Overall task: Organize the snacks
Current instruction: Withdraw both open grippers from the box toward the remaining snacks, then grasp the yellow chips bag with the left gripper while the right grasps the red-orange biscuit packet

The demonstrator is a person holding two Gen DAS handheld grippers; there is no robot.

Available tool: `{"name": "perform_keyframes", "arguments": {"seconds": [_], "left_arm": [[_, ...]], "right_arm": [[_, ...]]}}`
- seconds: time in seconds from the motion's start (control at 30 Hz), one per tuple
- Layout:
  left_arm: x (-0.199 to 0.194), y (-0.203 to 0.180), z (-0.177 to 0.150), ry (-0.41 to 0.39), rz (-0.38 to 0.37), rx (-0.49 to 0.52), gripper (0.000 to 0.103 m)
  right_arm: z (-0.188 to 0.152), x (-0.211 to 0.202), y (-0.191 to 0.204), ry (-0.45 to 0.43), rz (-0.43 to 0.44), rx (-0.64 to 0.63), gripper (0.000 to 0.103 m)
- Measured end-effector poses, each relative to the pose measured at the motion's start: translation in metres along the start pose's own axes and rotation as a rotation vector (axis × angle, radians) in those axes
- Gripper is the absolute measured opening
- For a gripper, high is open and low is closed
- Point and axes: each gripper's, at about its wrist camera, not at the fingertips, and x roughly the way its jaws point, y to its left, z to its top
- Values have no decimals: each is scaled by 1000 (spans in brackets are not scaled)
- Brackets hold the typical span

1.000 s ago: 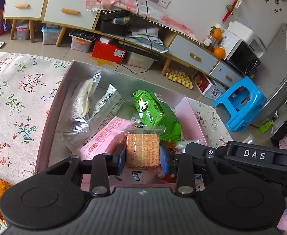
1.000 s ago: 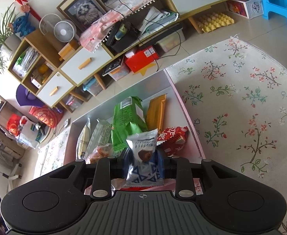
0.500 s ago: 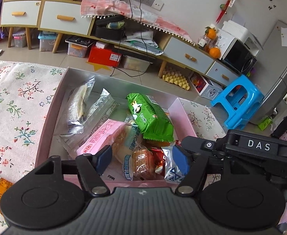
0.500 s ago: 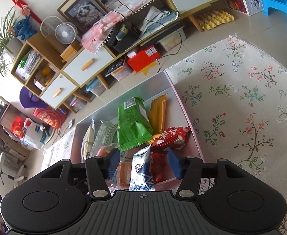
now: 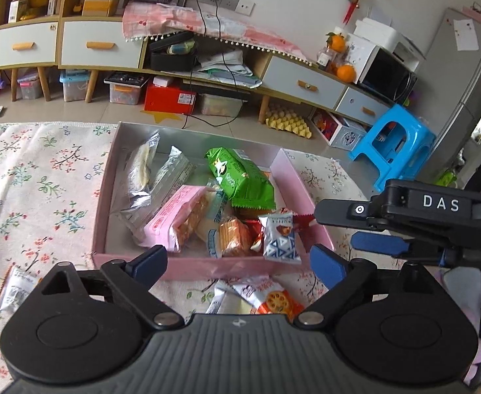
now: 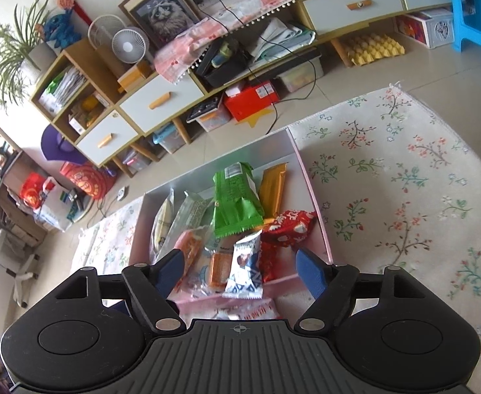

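we see the left gripper (image 5: 238, 264) with jaws spread wide, nothing between them, just short of the near wall of the pink box (image 5: 187, 261). the right gripper (image 6: 238, 271) likewise has its jaws wide apart and empty, above the same near wall. the box sits on a floral cloth (image 5: 36, 190) on the surface. inside it: a green packet (image 5: 240, 177), a pink packet (image 5: 174, 216), an orange cracker packet (image 5: 235, 236), a blue-and-white triangle-patterned packet (image 5: 279, 238) leaning on the near wall, a red packet (image 6: 288, 226), a gold bar (image 6: 271, 190), and two clear packets (image 5: 155, 174) at the far left. outside the box, an orange-printed packet (image 5: 273, 298) lies between the left fingers, and another packet (image 5: 17, 287) lies on the cloth at left.
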Motion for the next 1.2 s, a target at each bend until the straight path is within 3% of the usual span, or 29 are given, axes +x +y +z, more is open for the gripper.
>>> {"name": "perform_keyframes", "arguments": {"seconds": [0.27,0.73,1.2], "left_arm": [[-18,1,-12,17,91,65,102],[-40,19,-31,100,170,88,102],[-18,8,-65,233,145,130,101]], "right_arm": [[-15,-21,10,22,-48,-86,85],[-42,-26,10,117,-159,-146,89],[-54,6,7,189,-239,-129,89]]}}
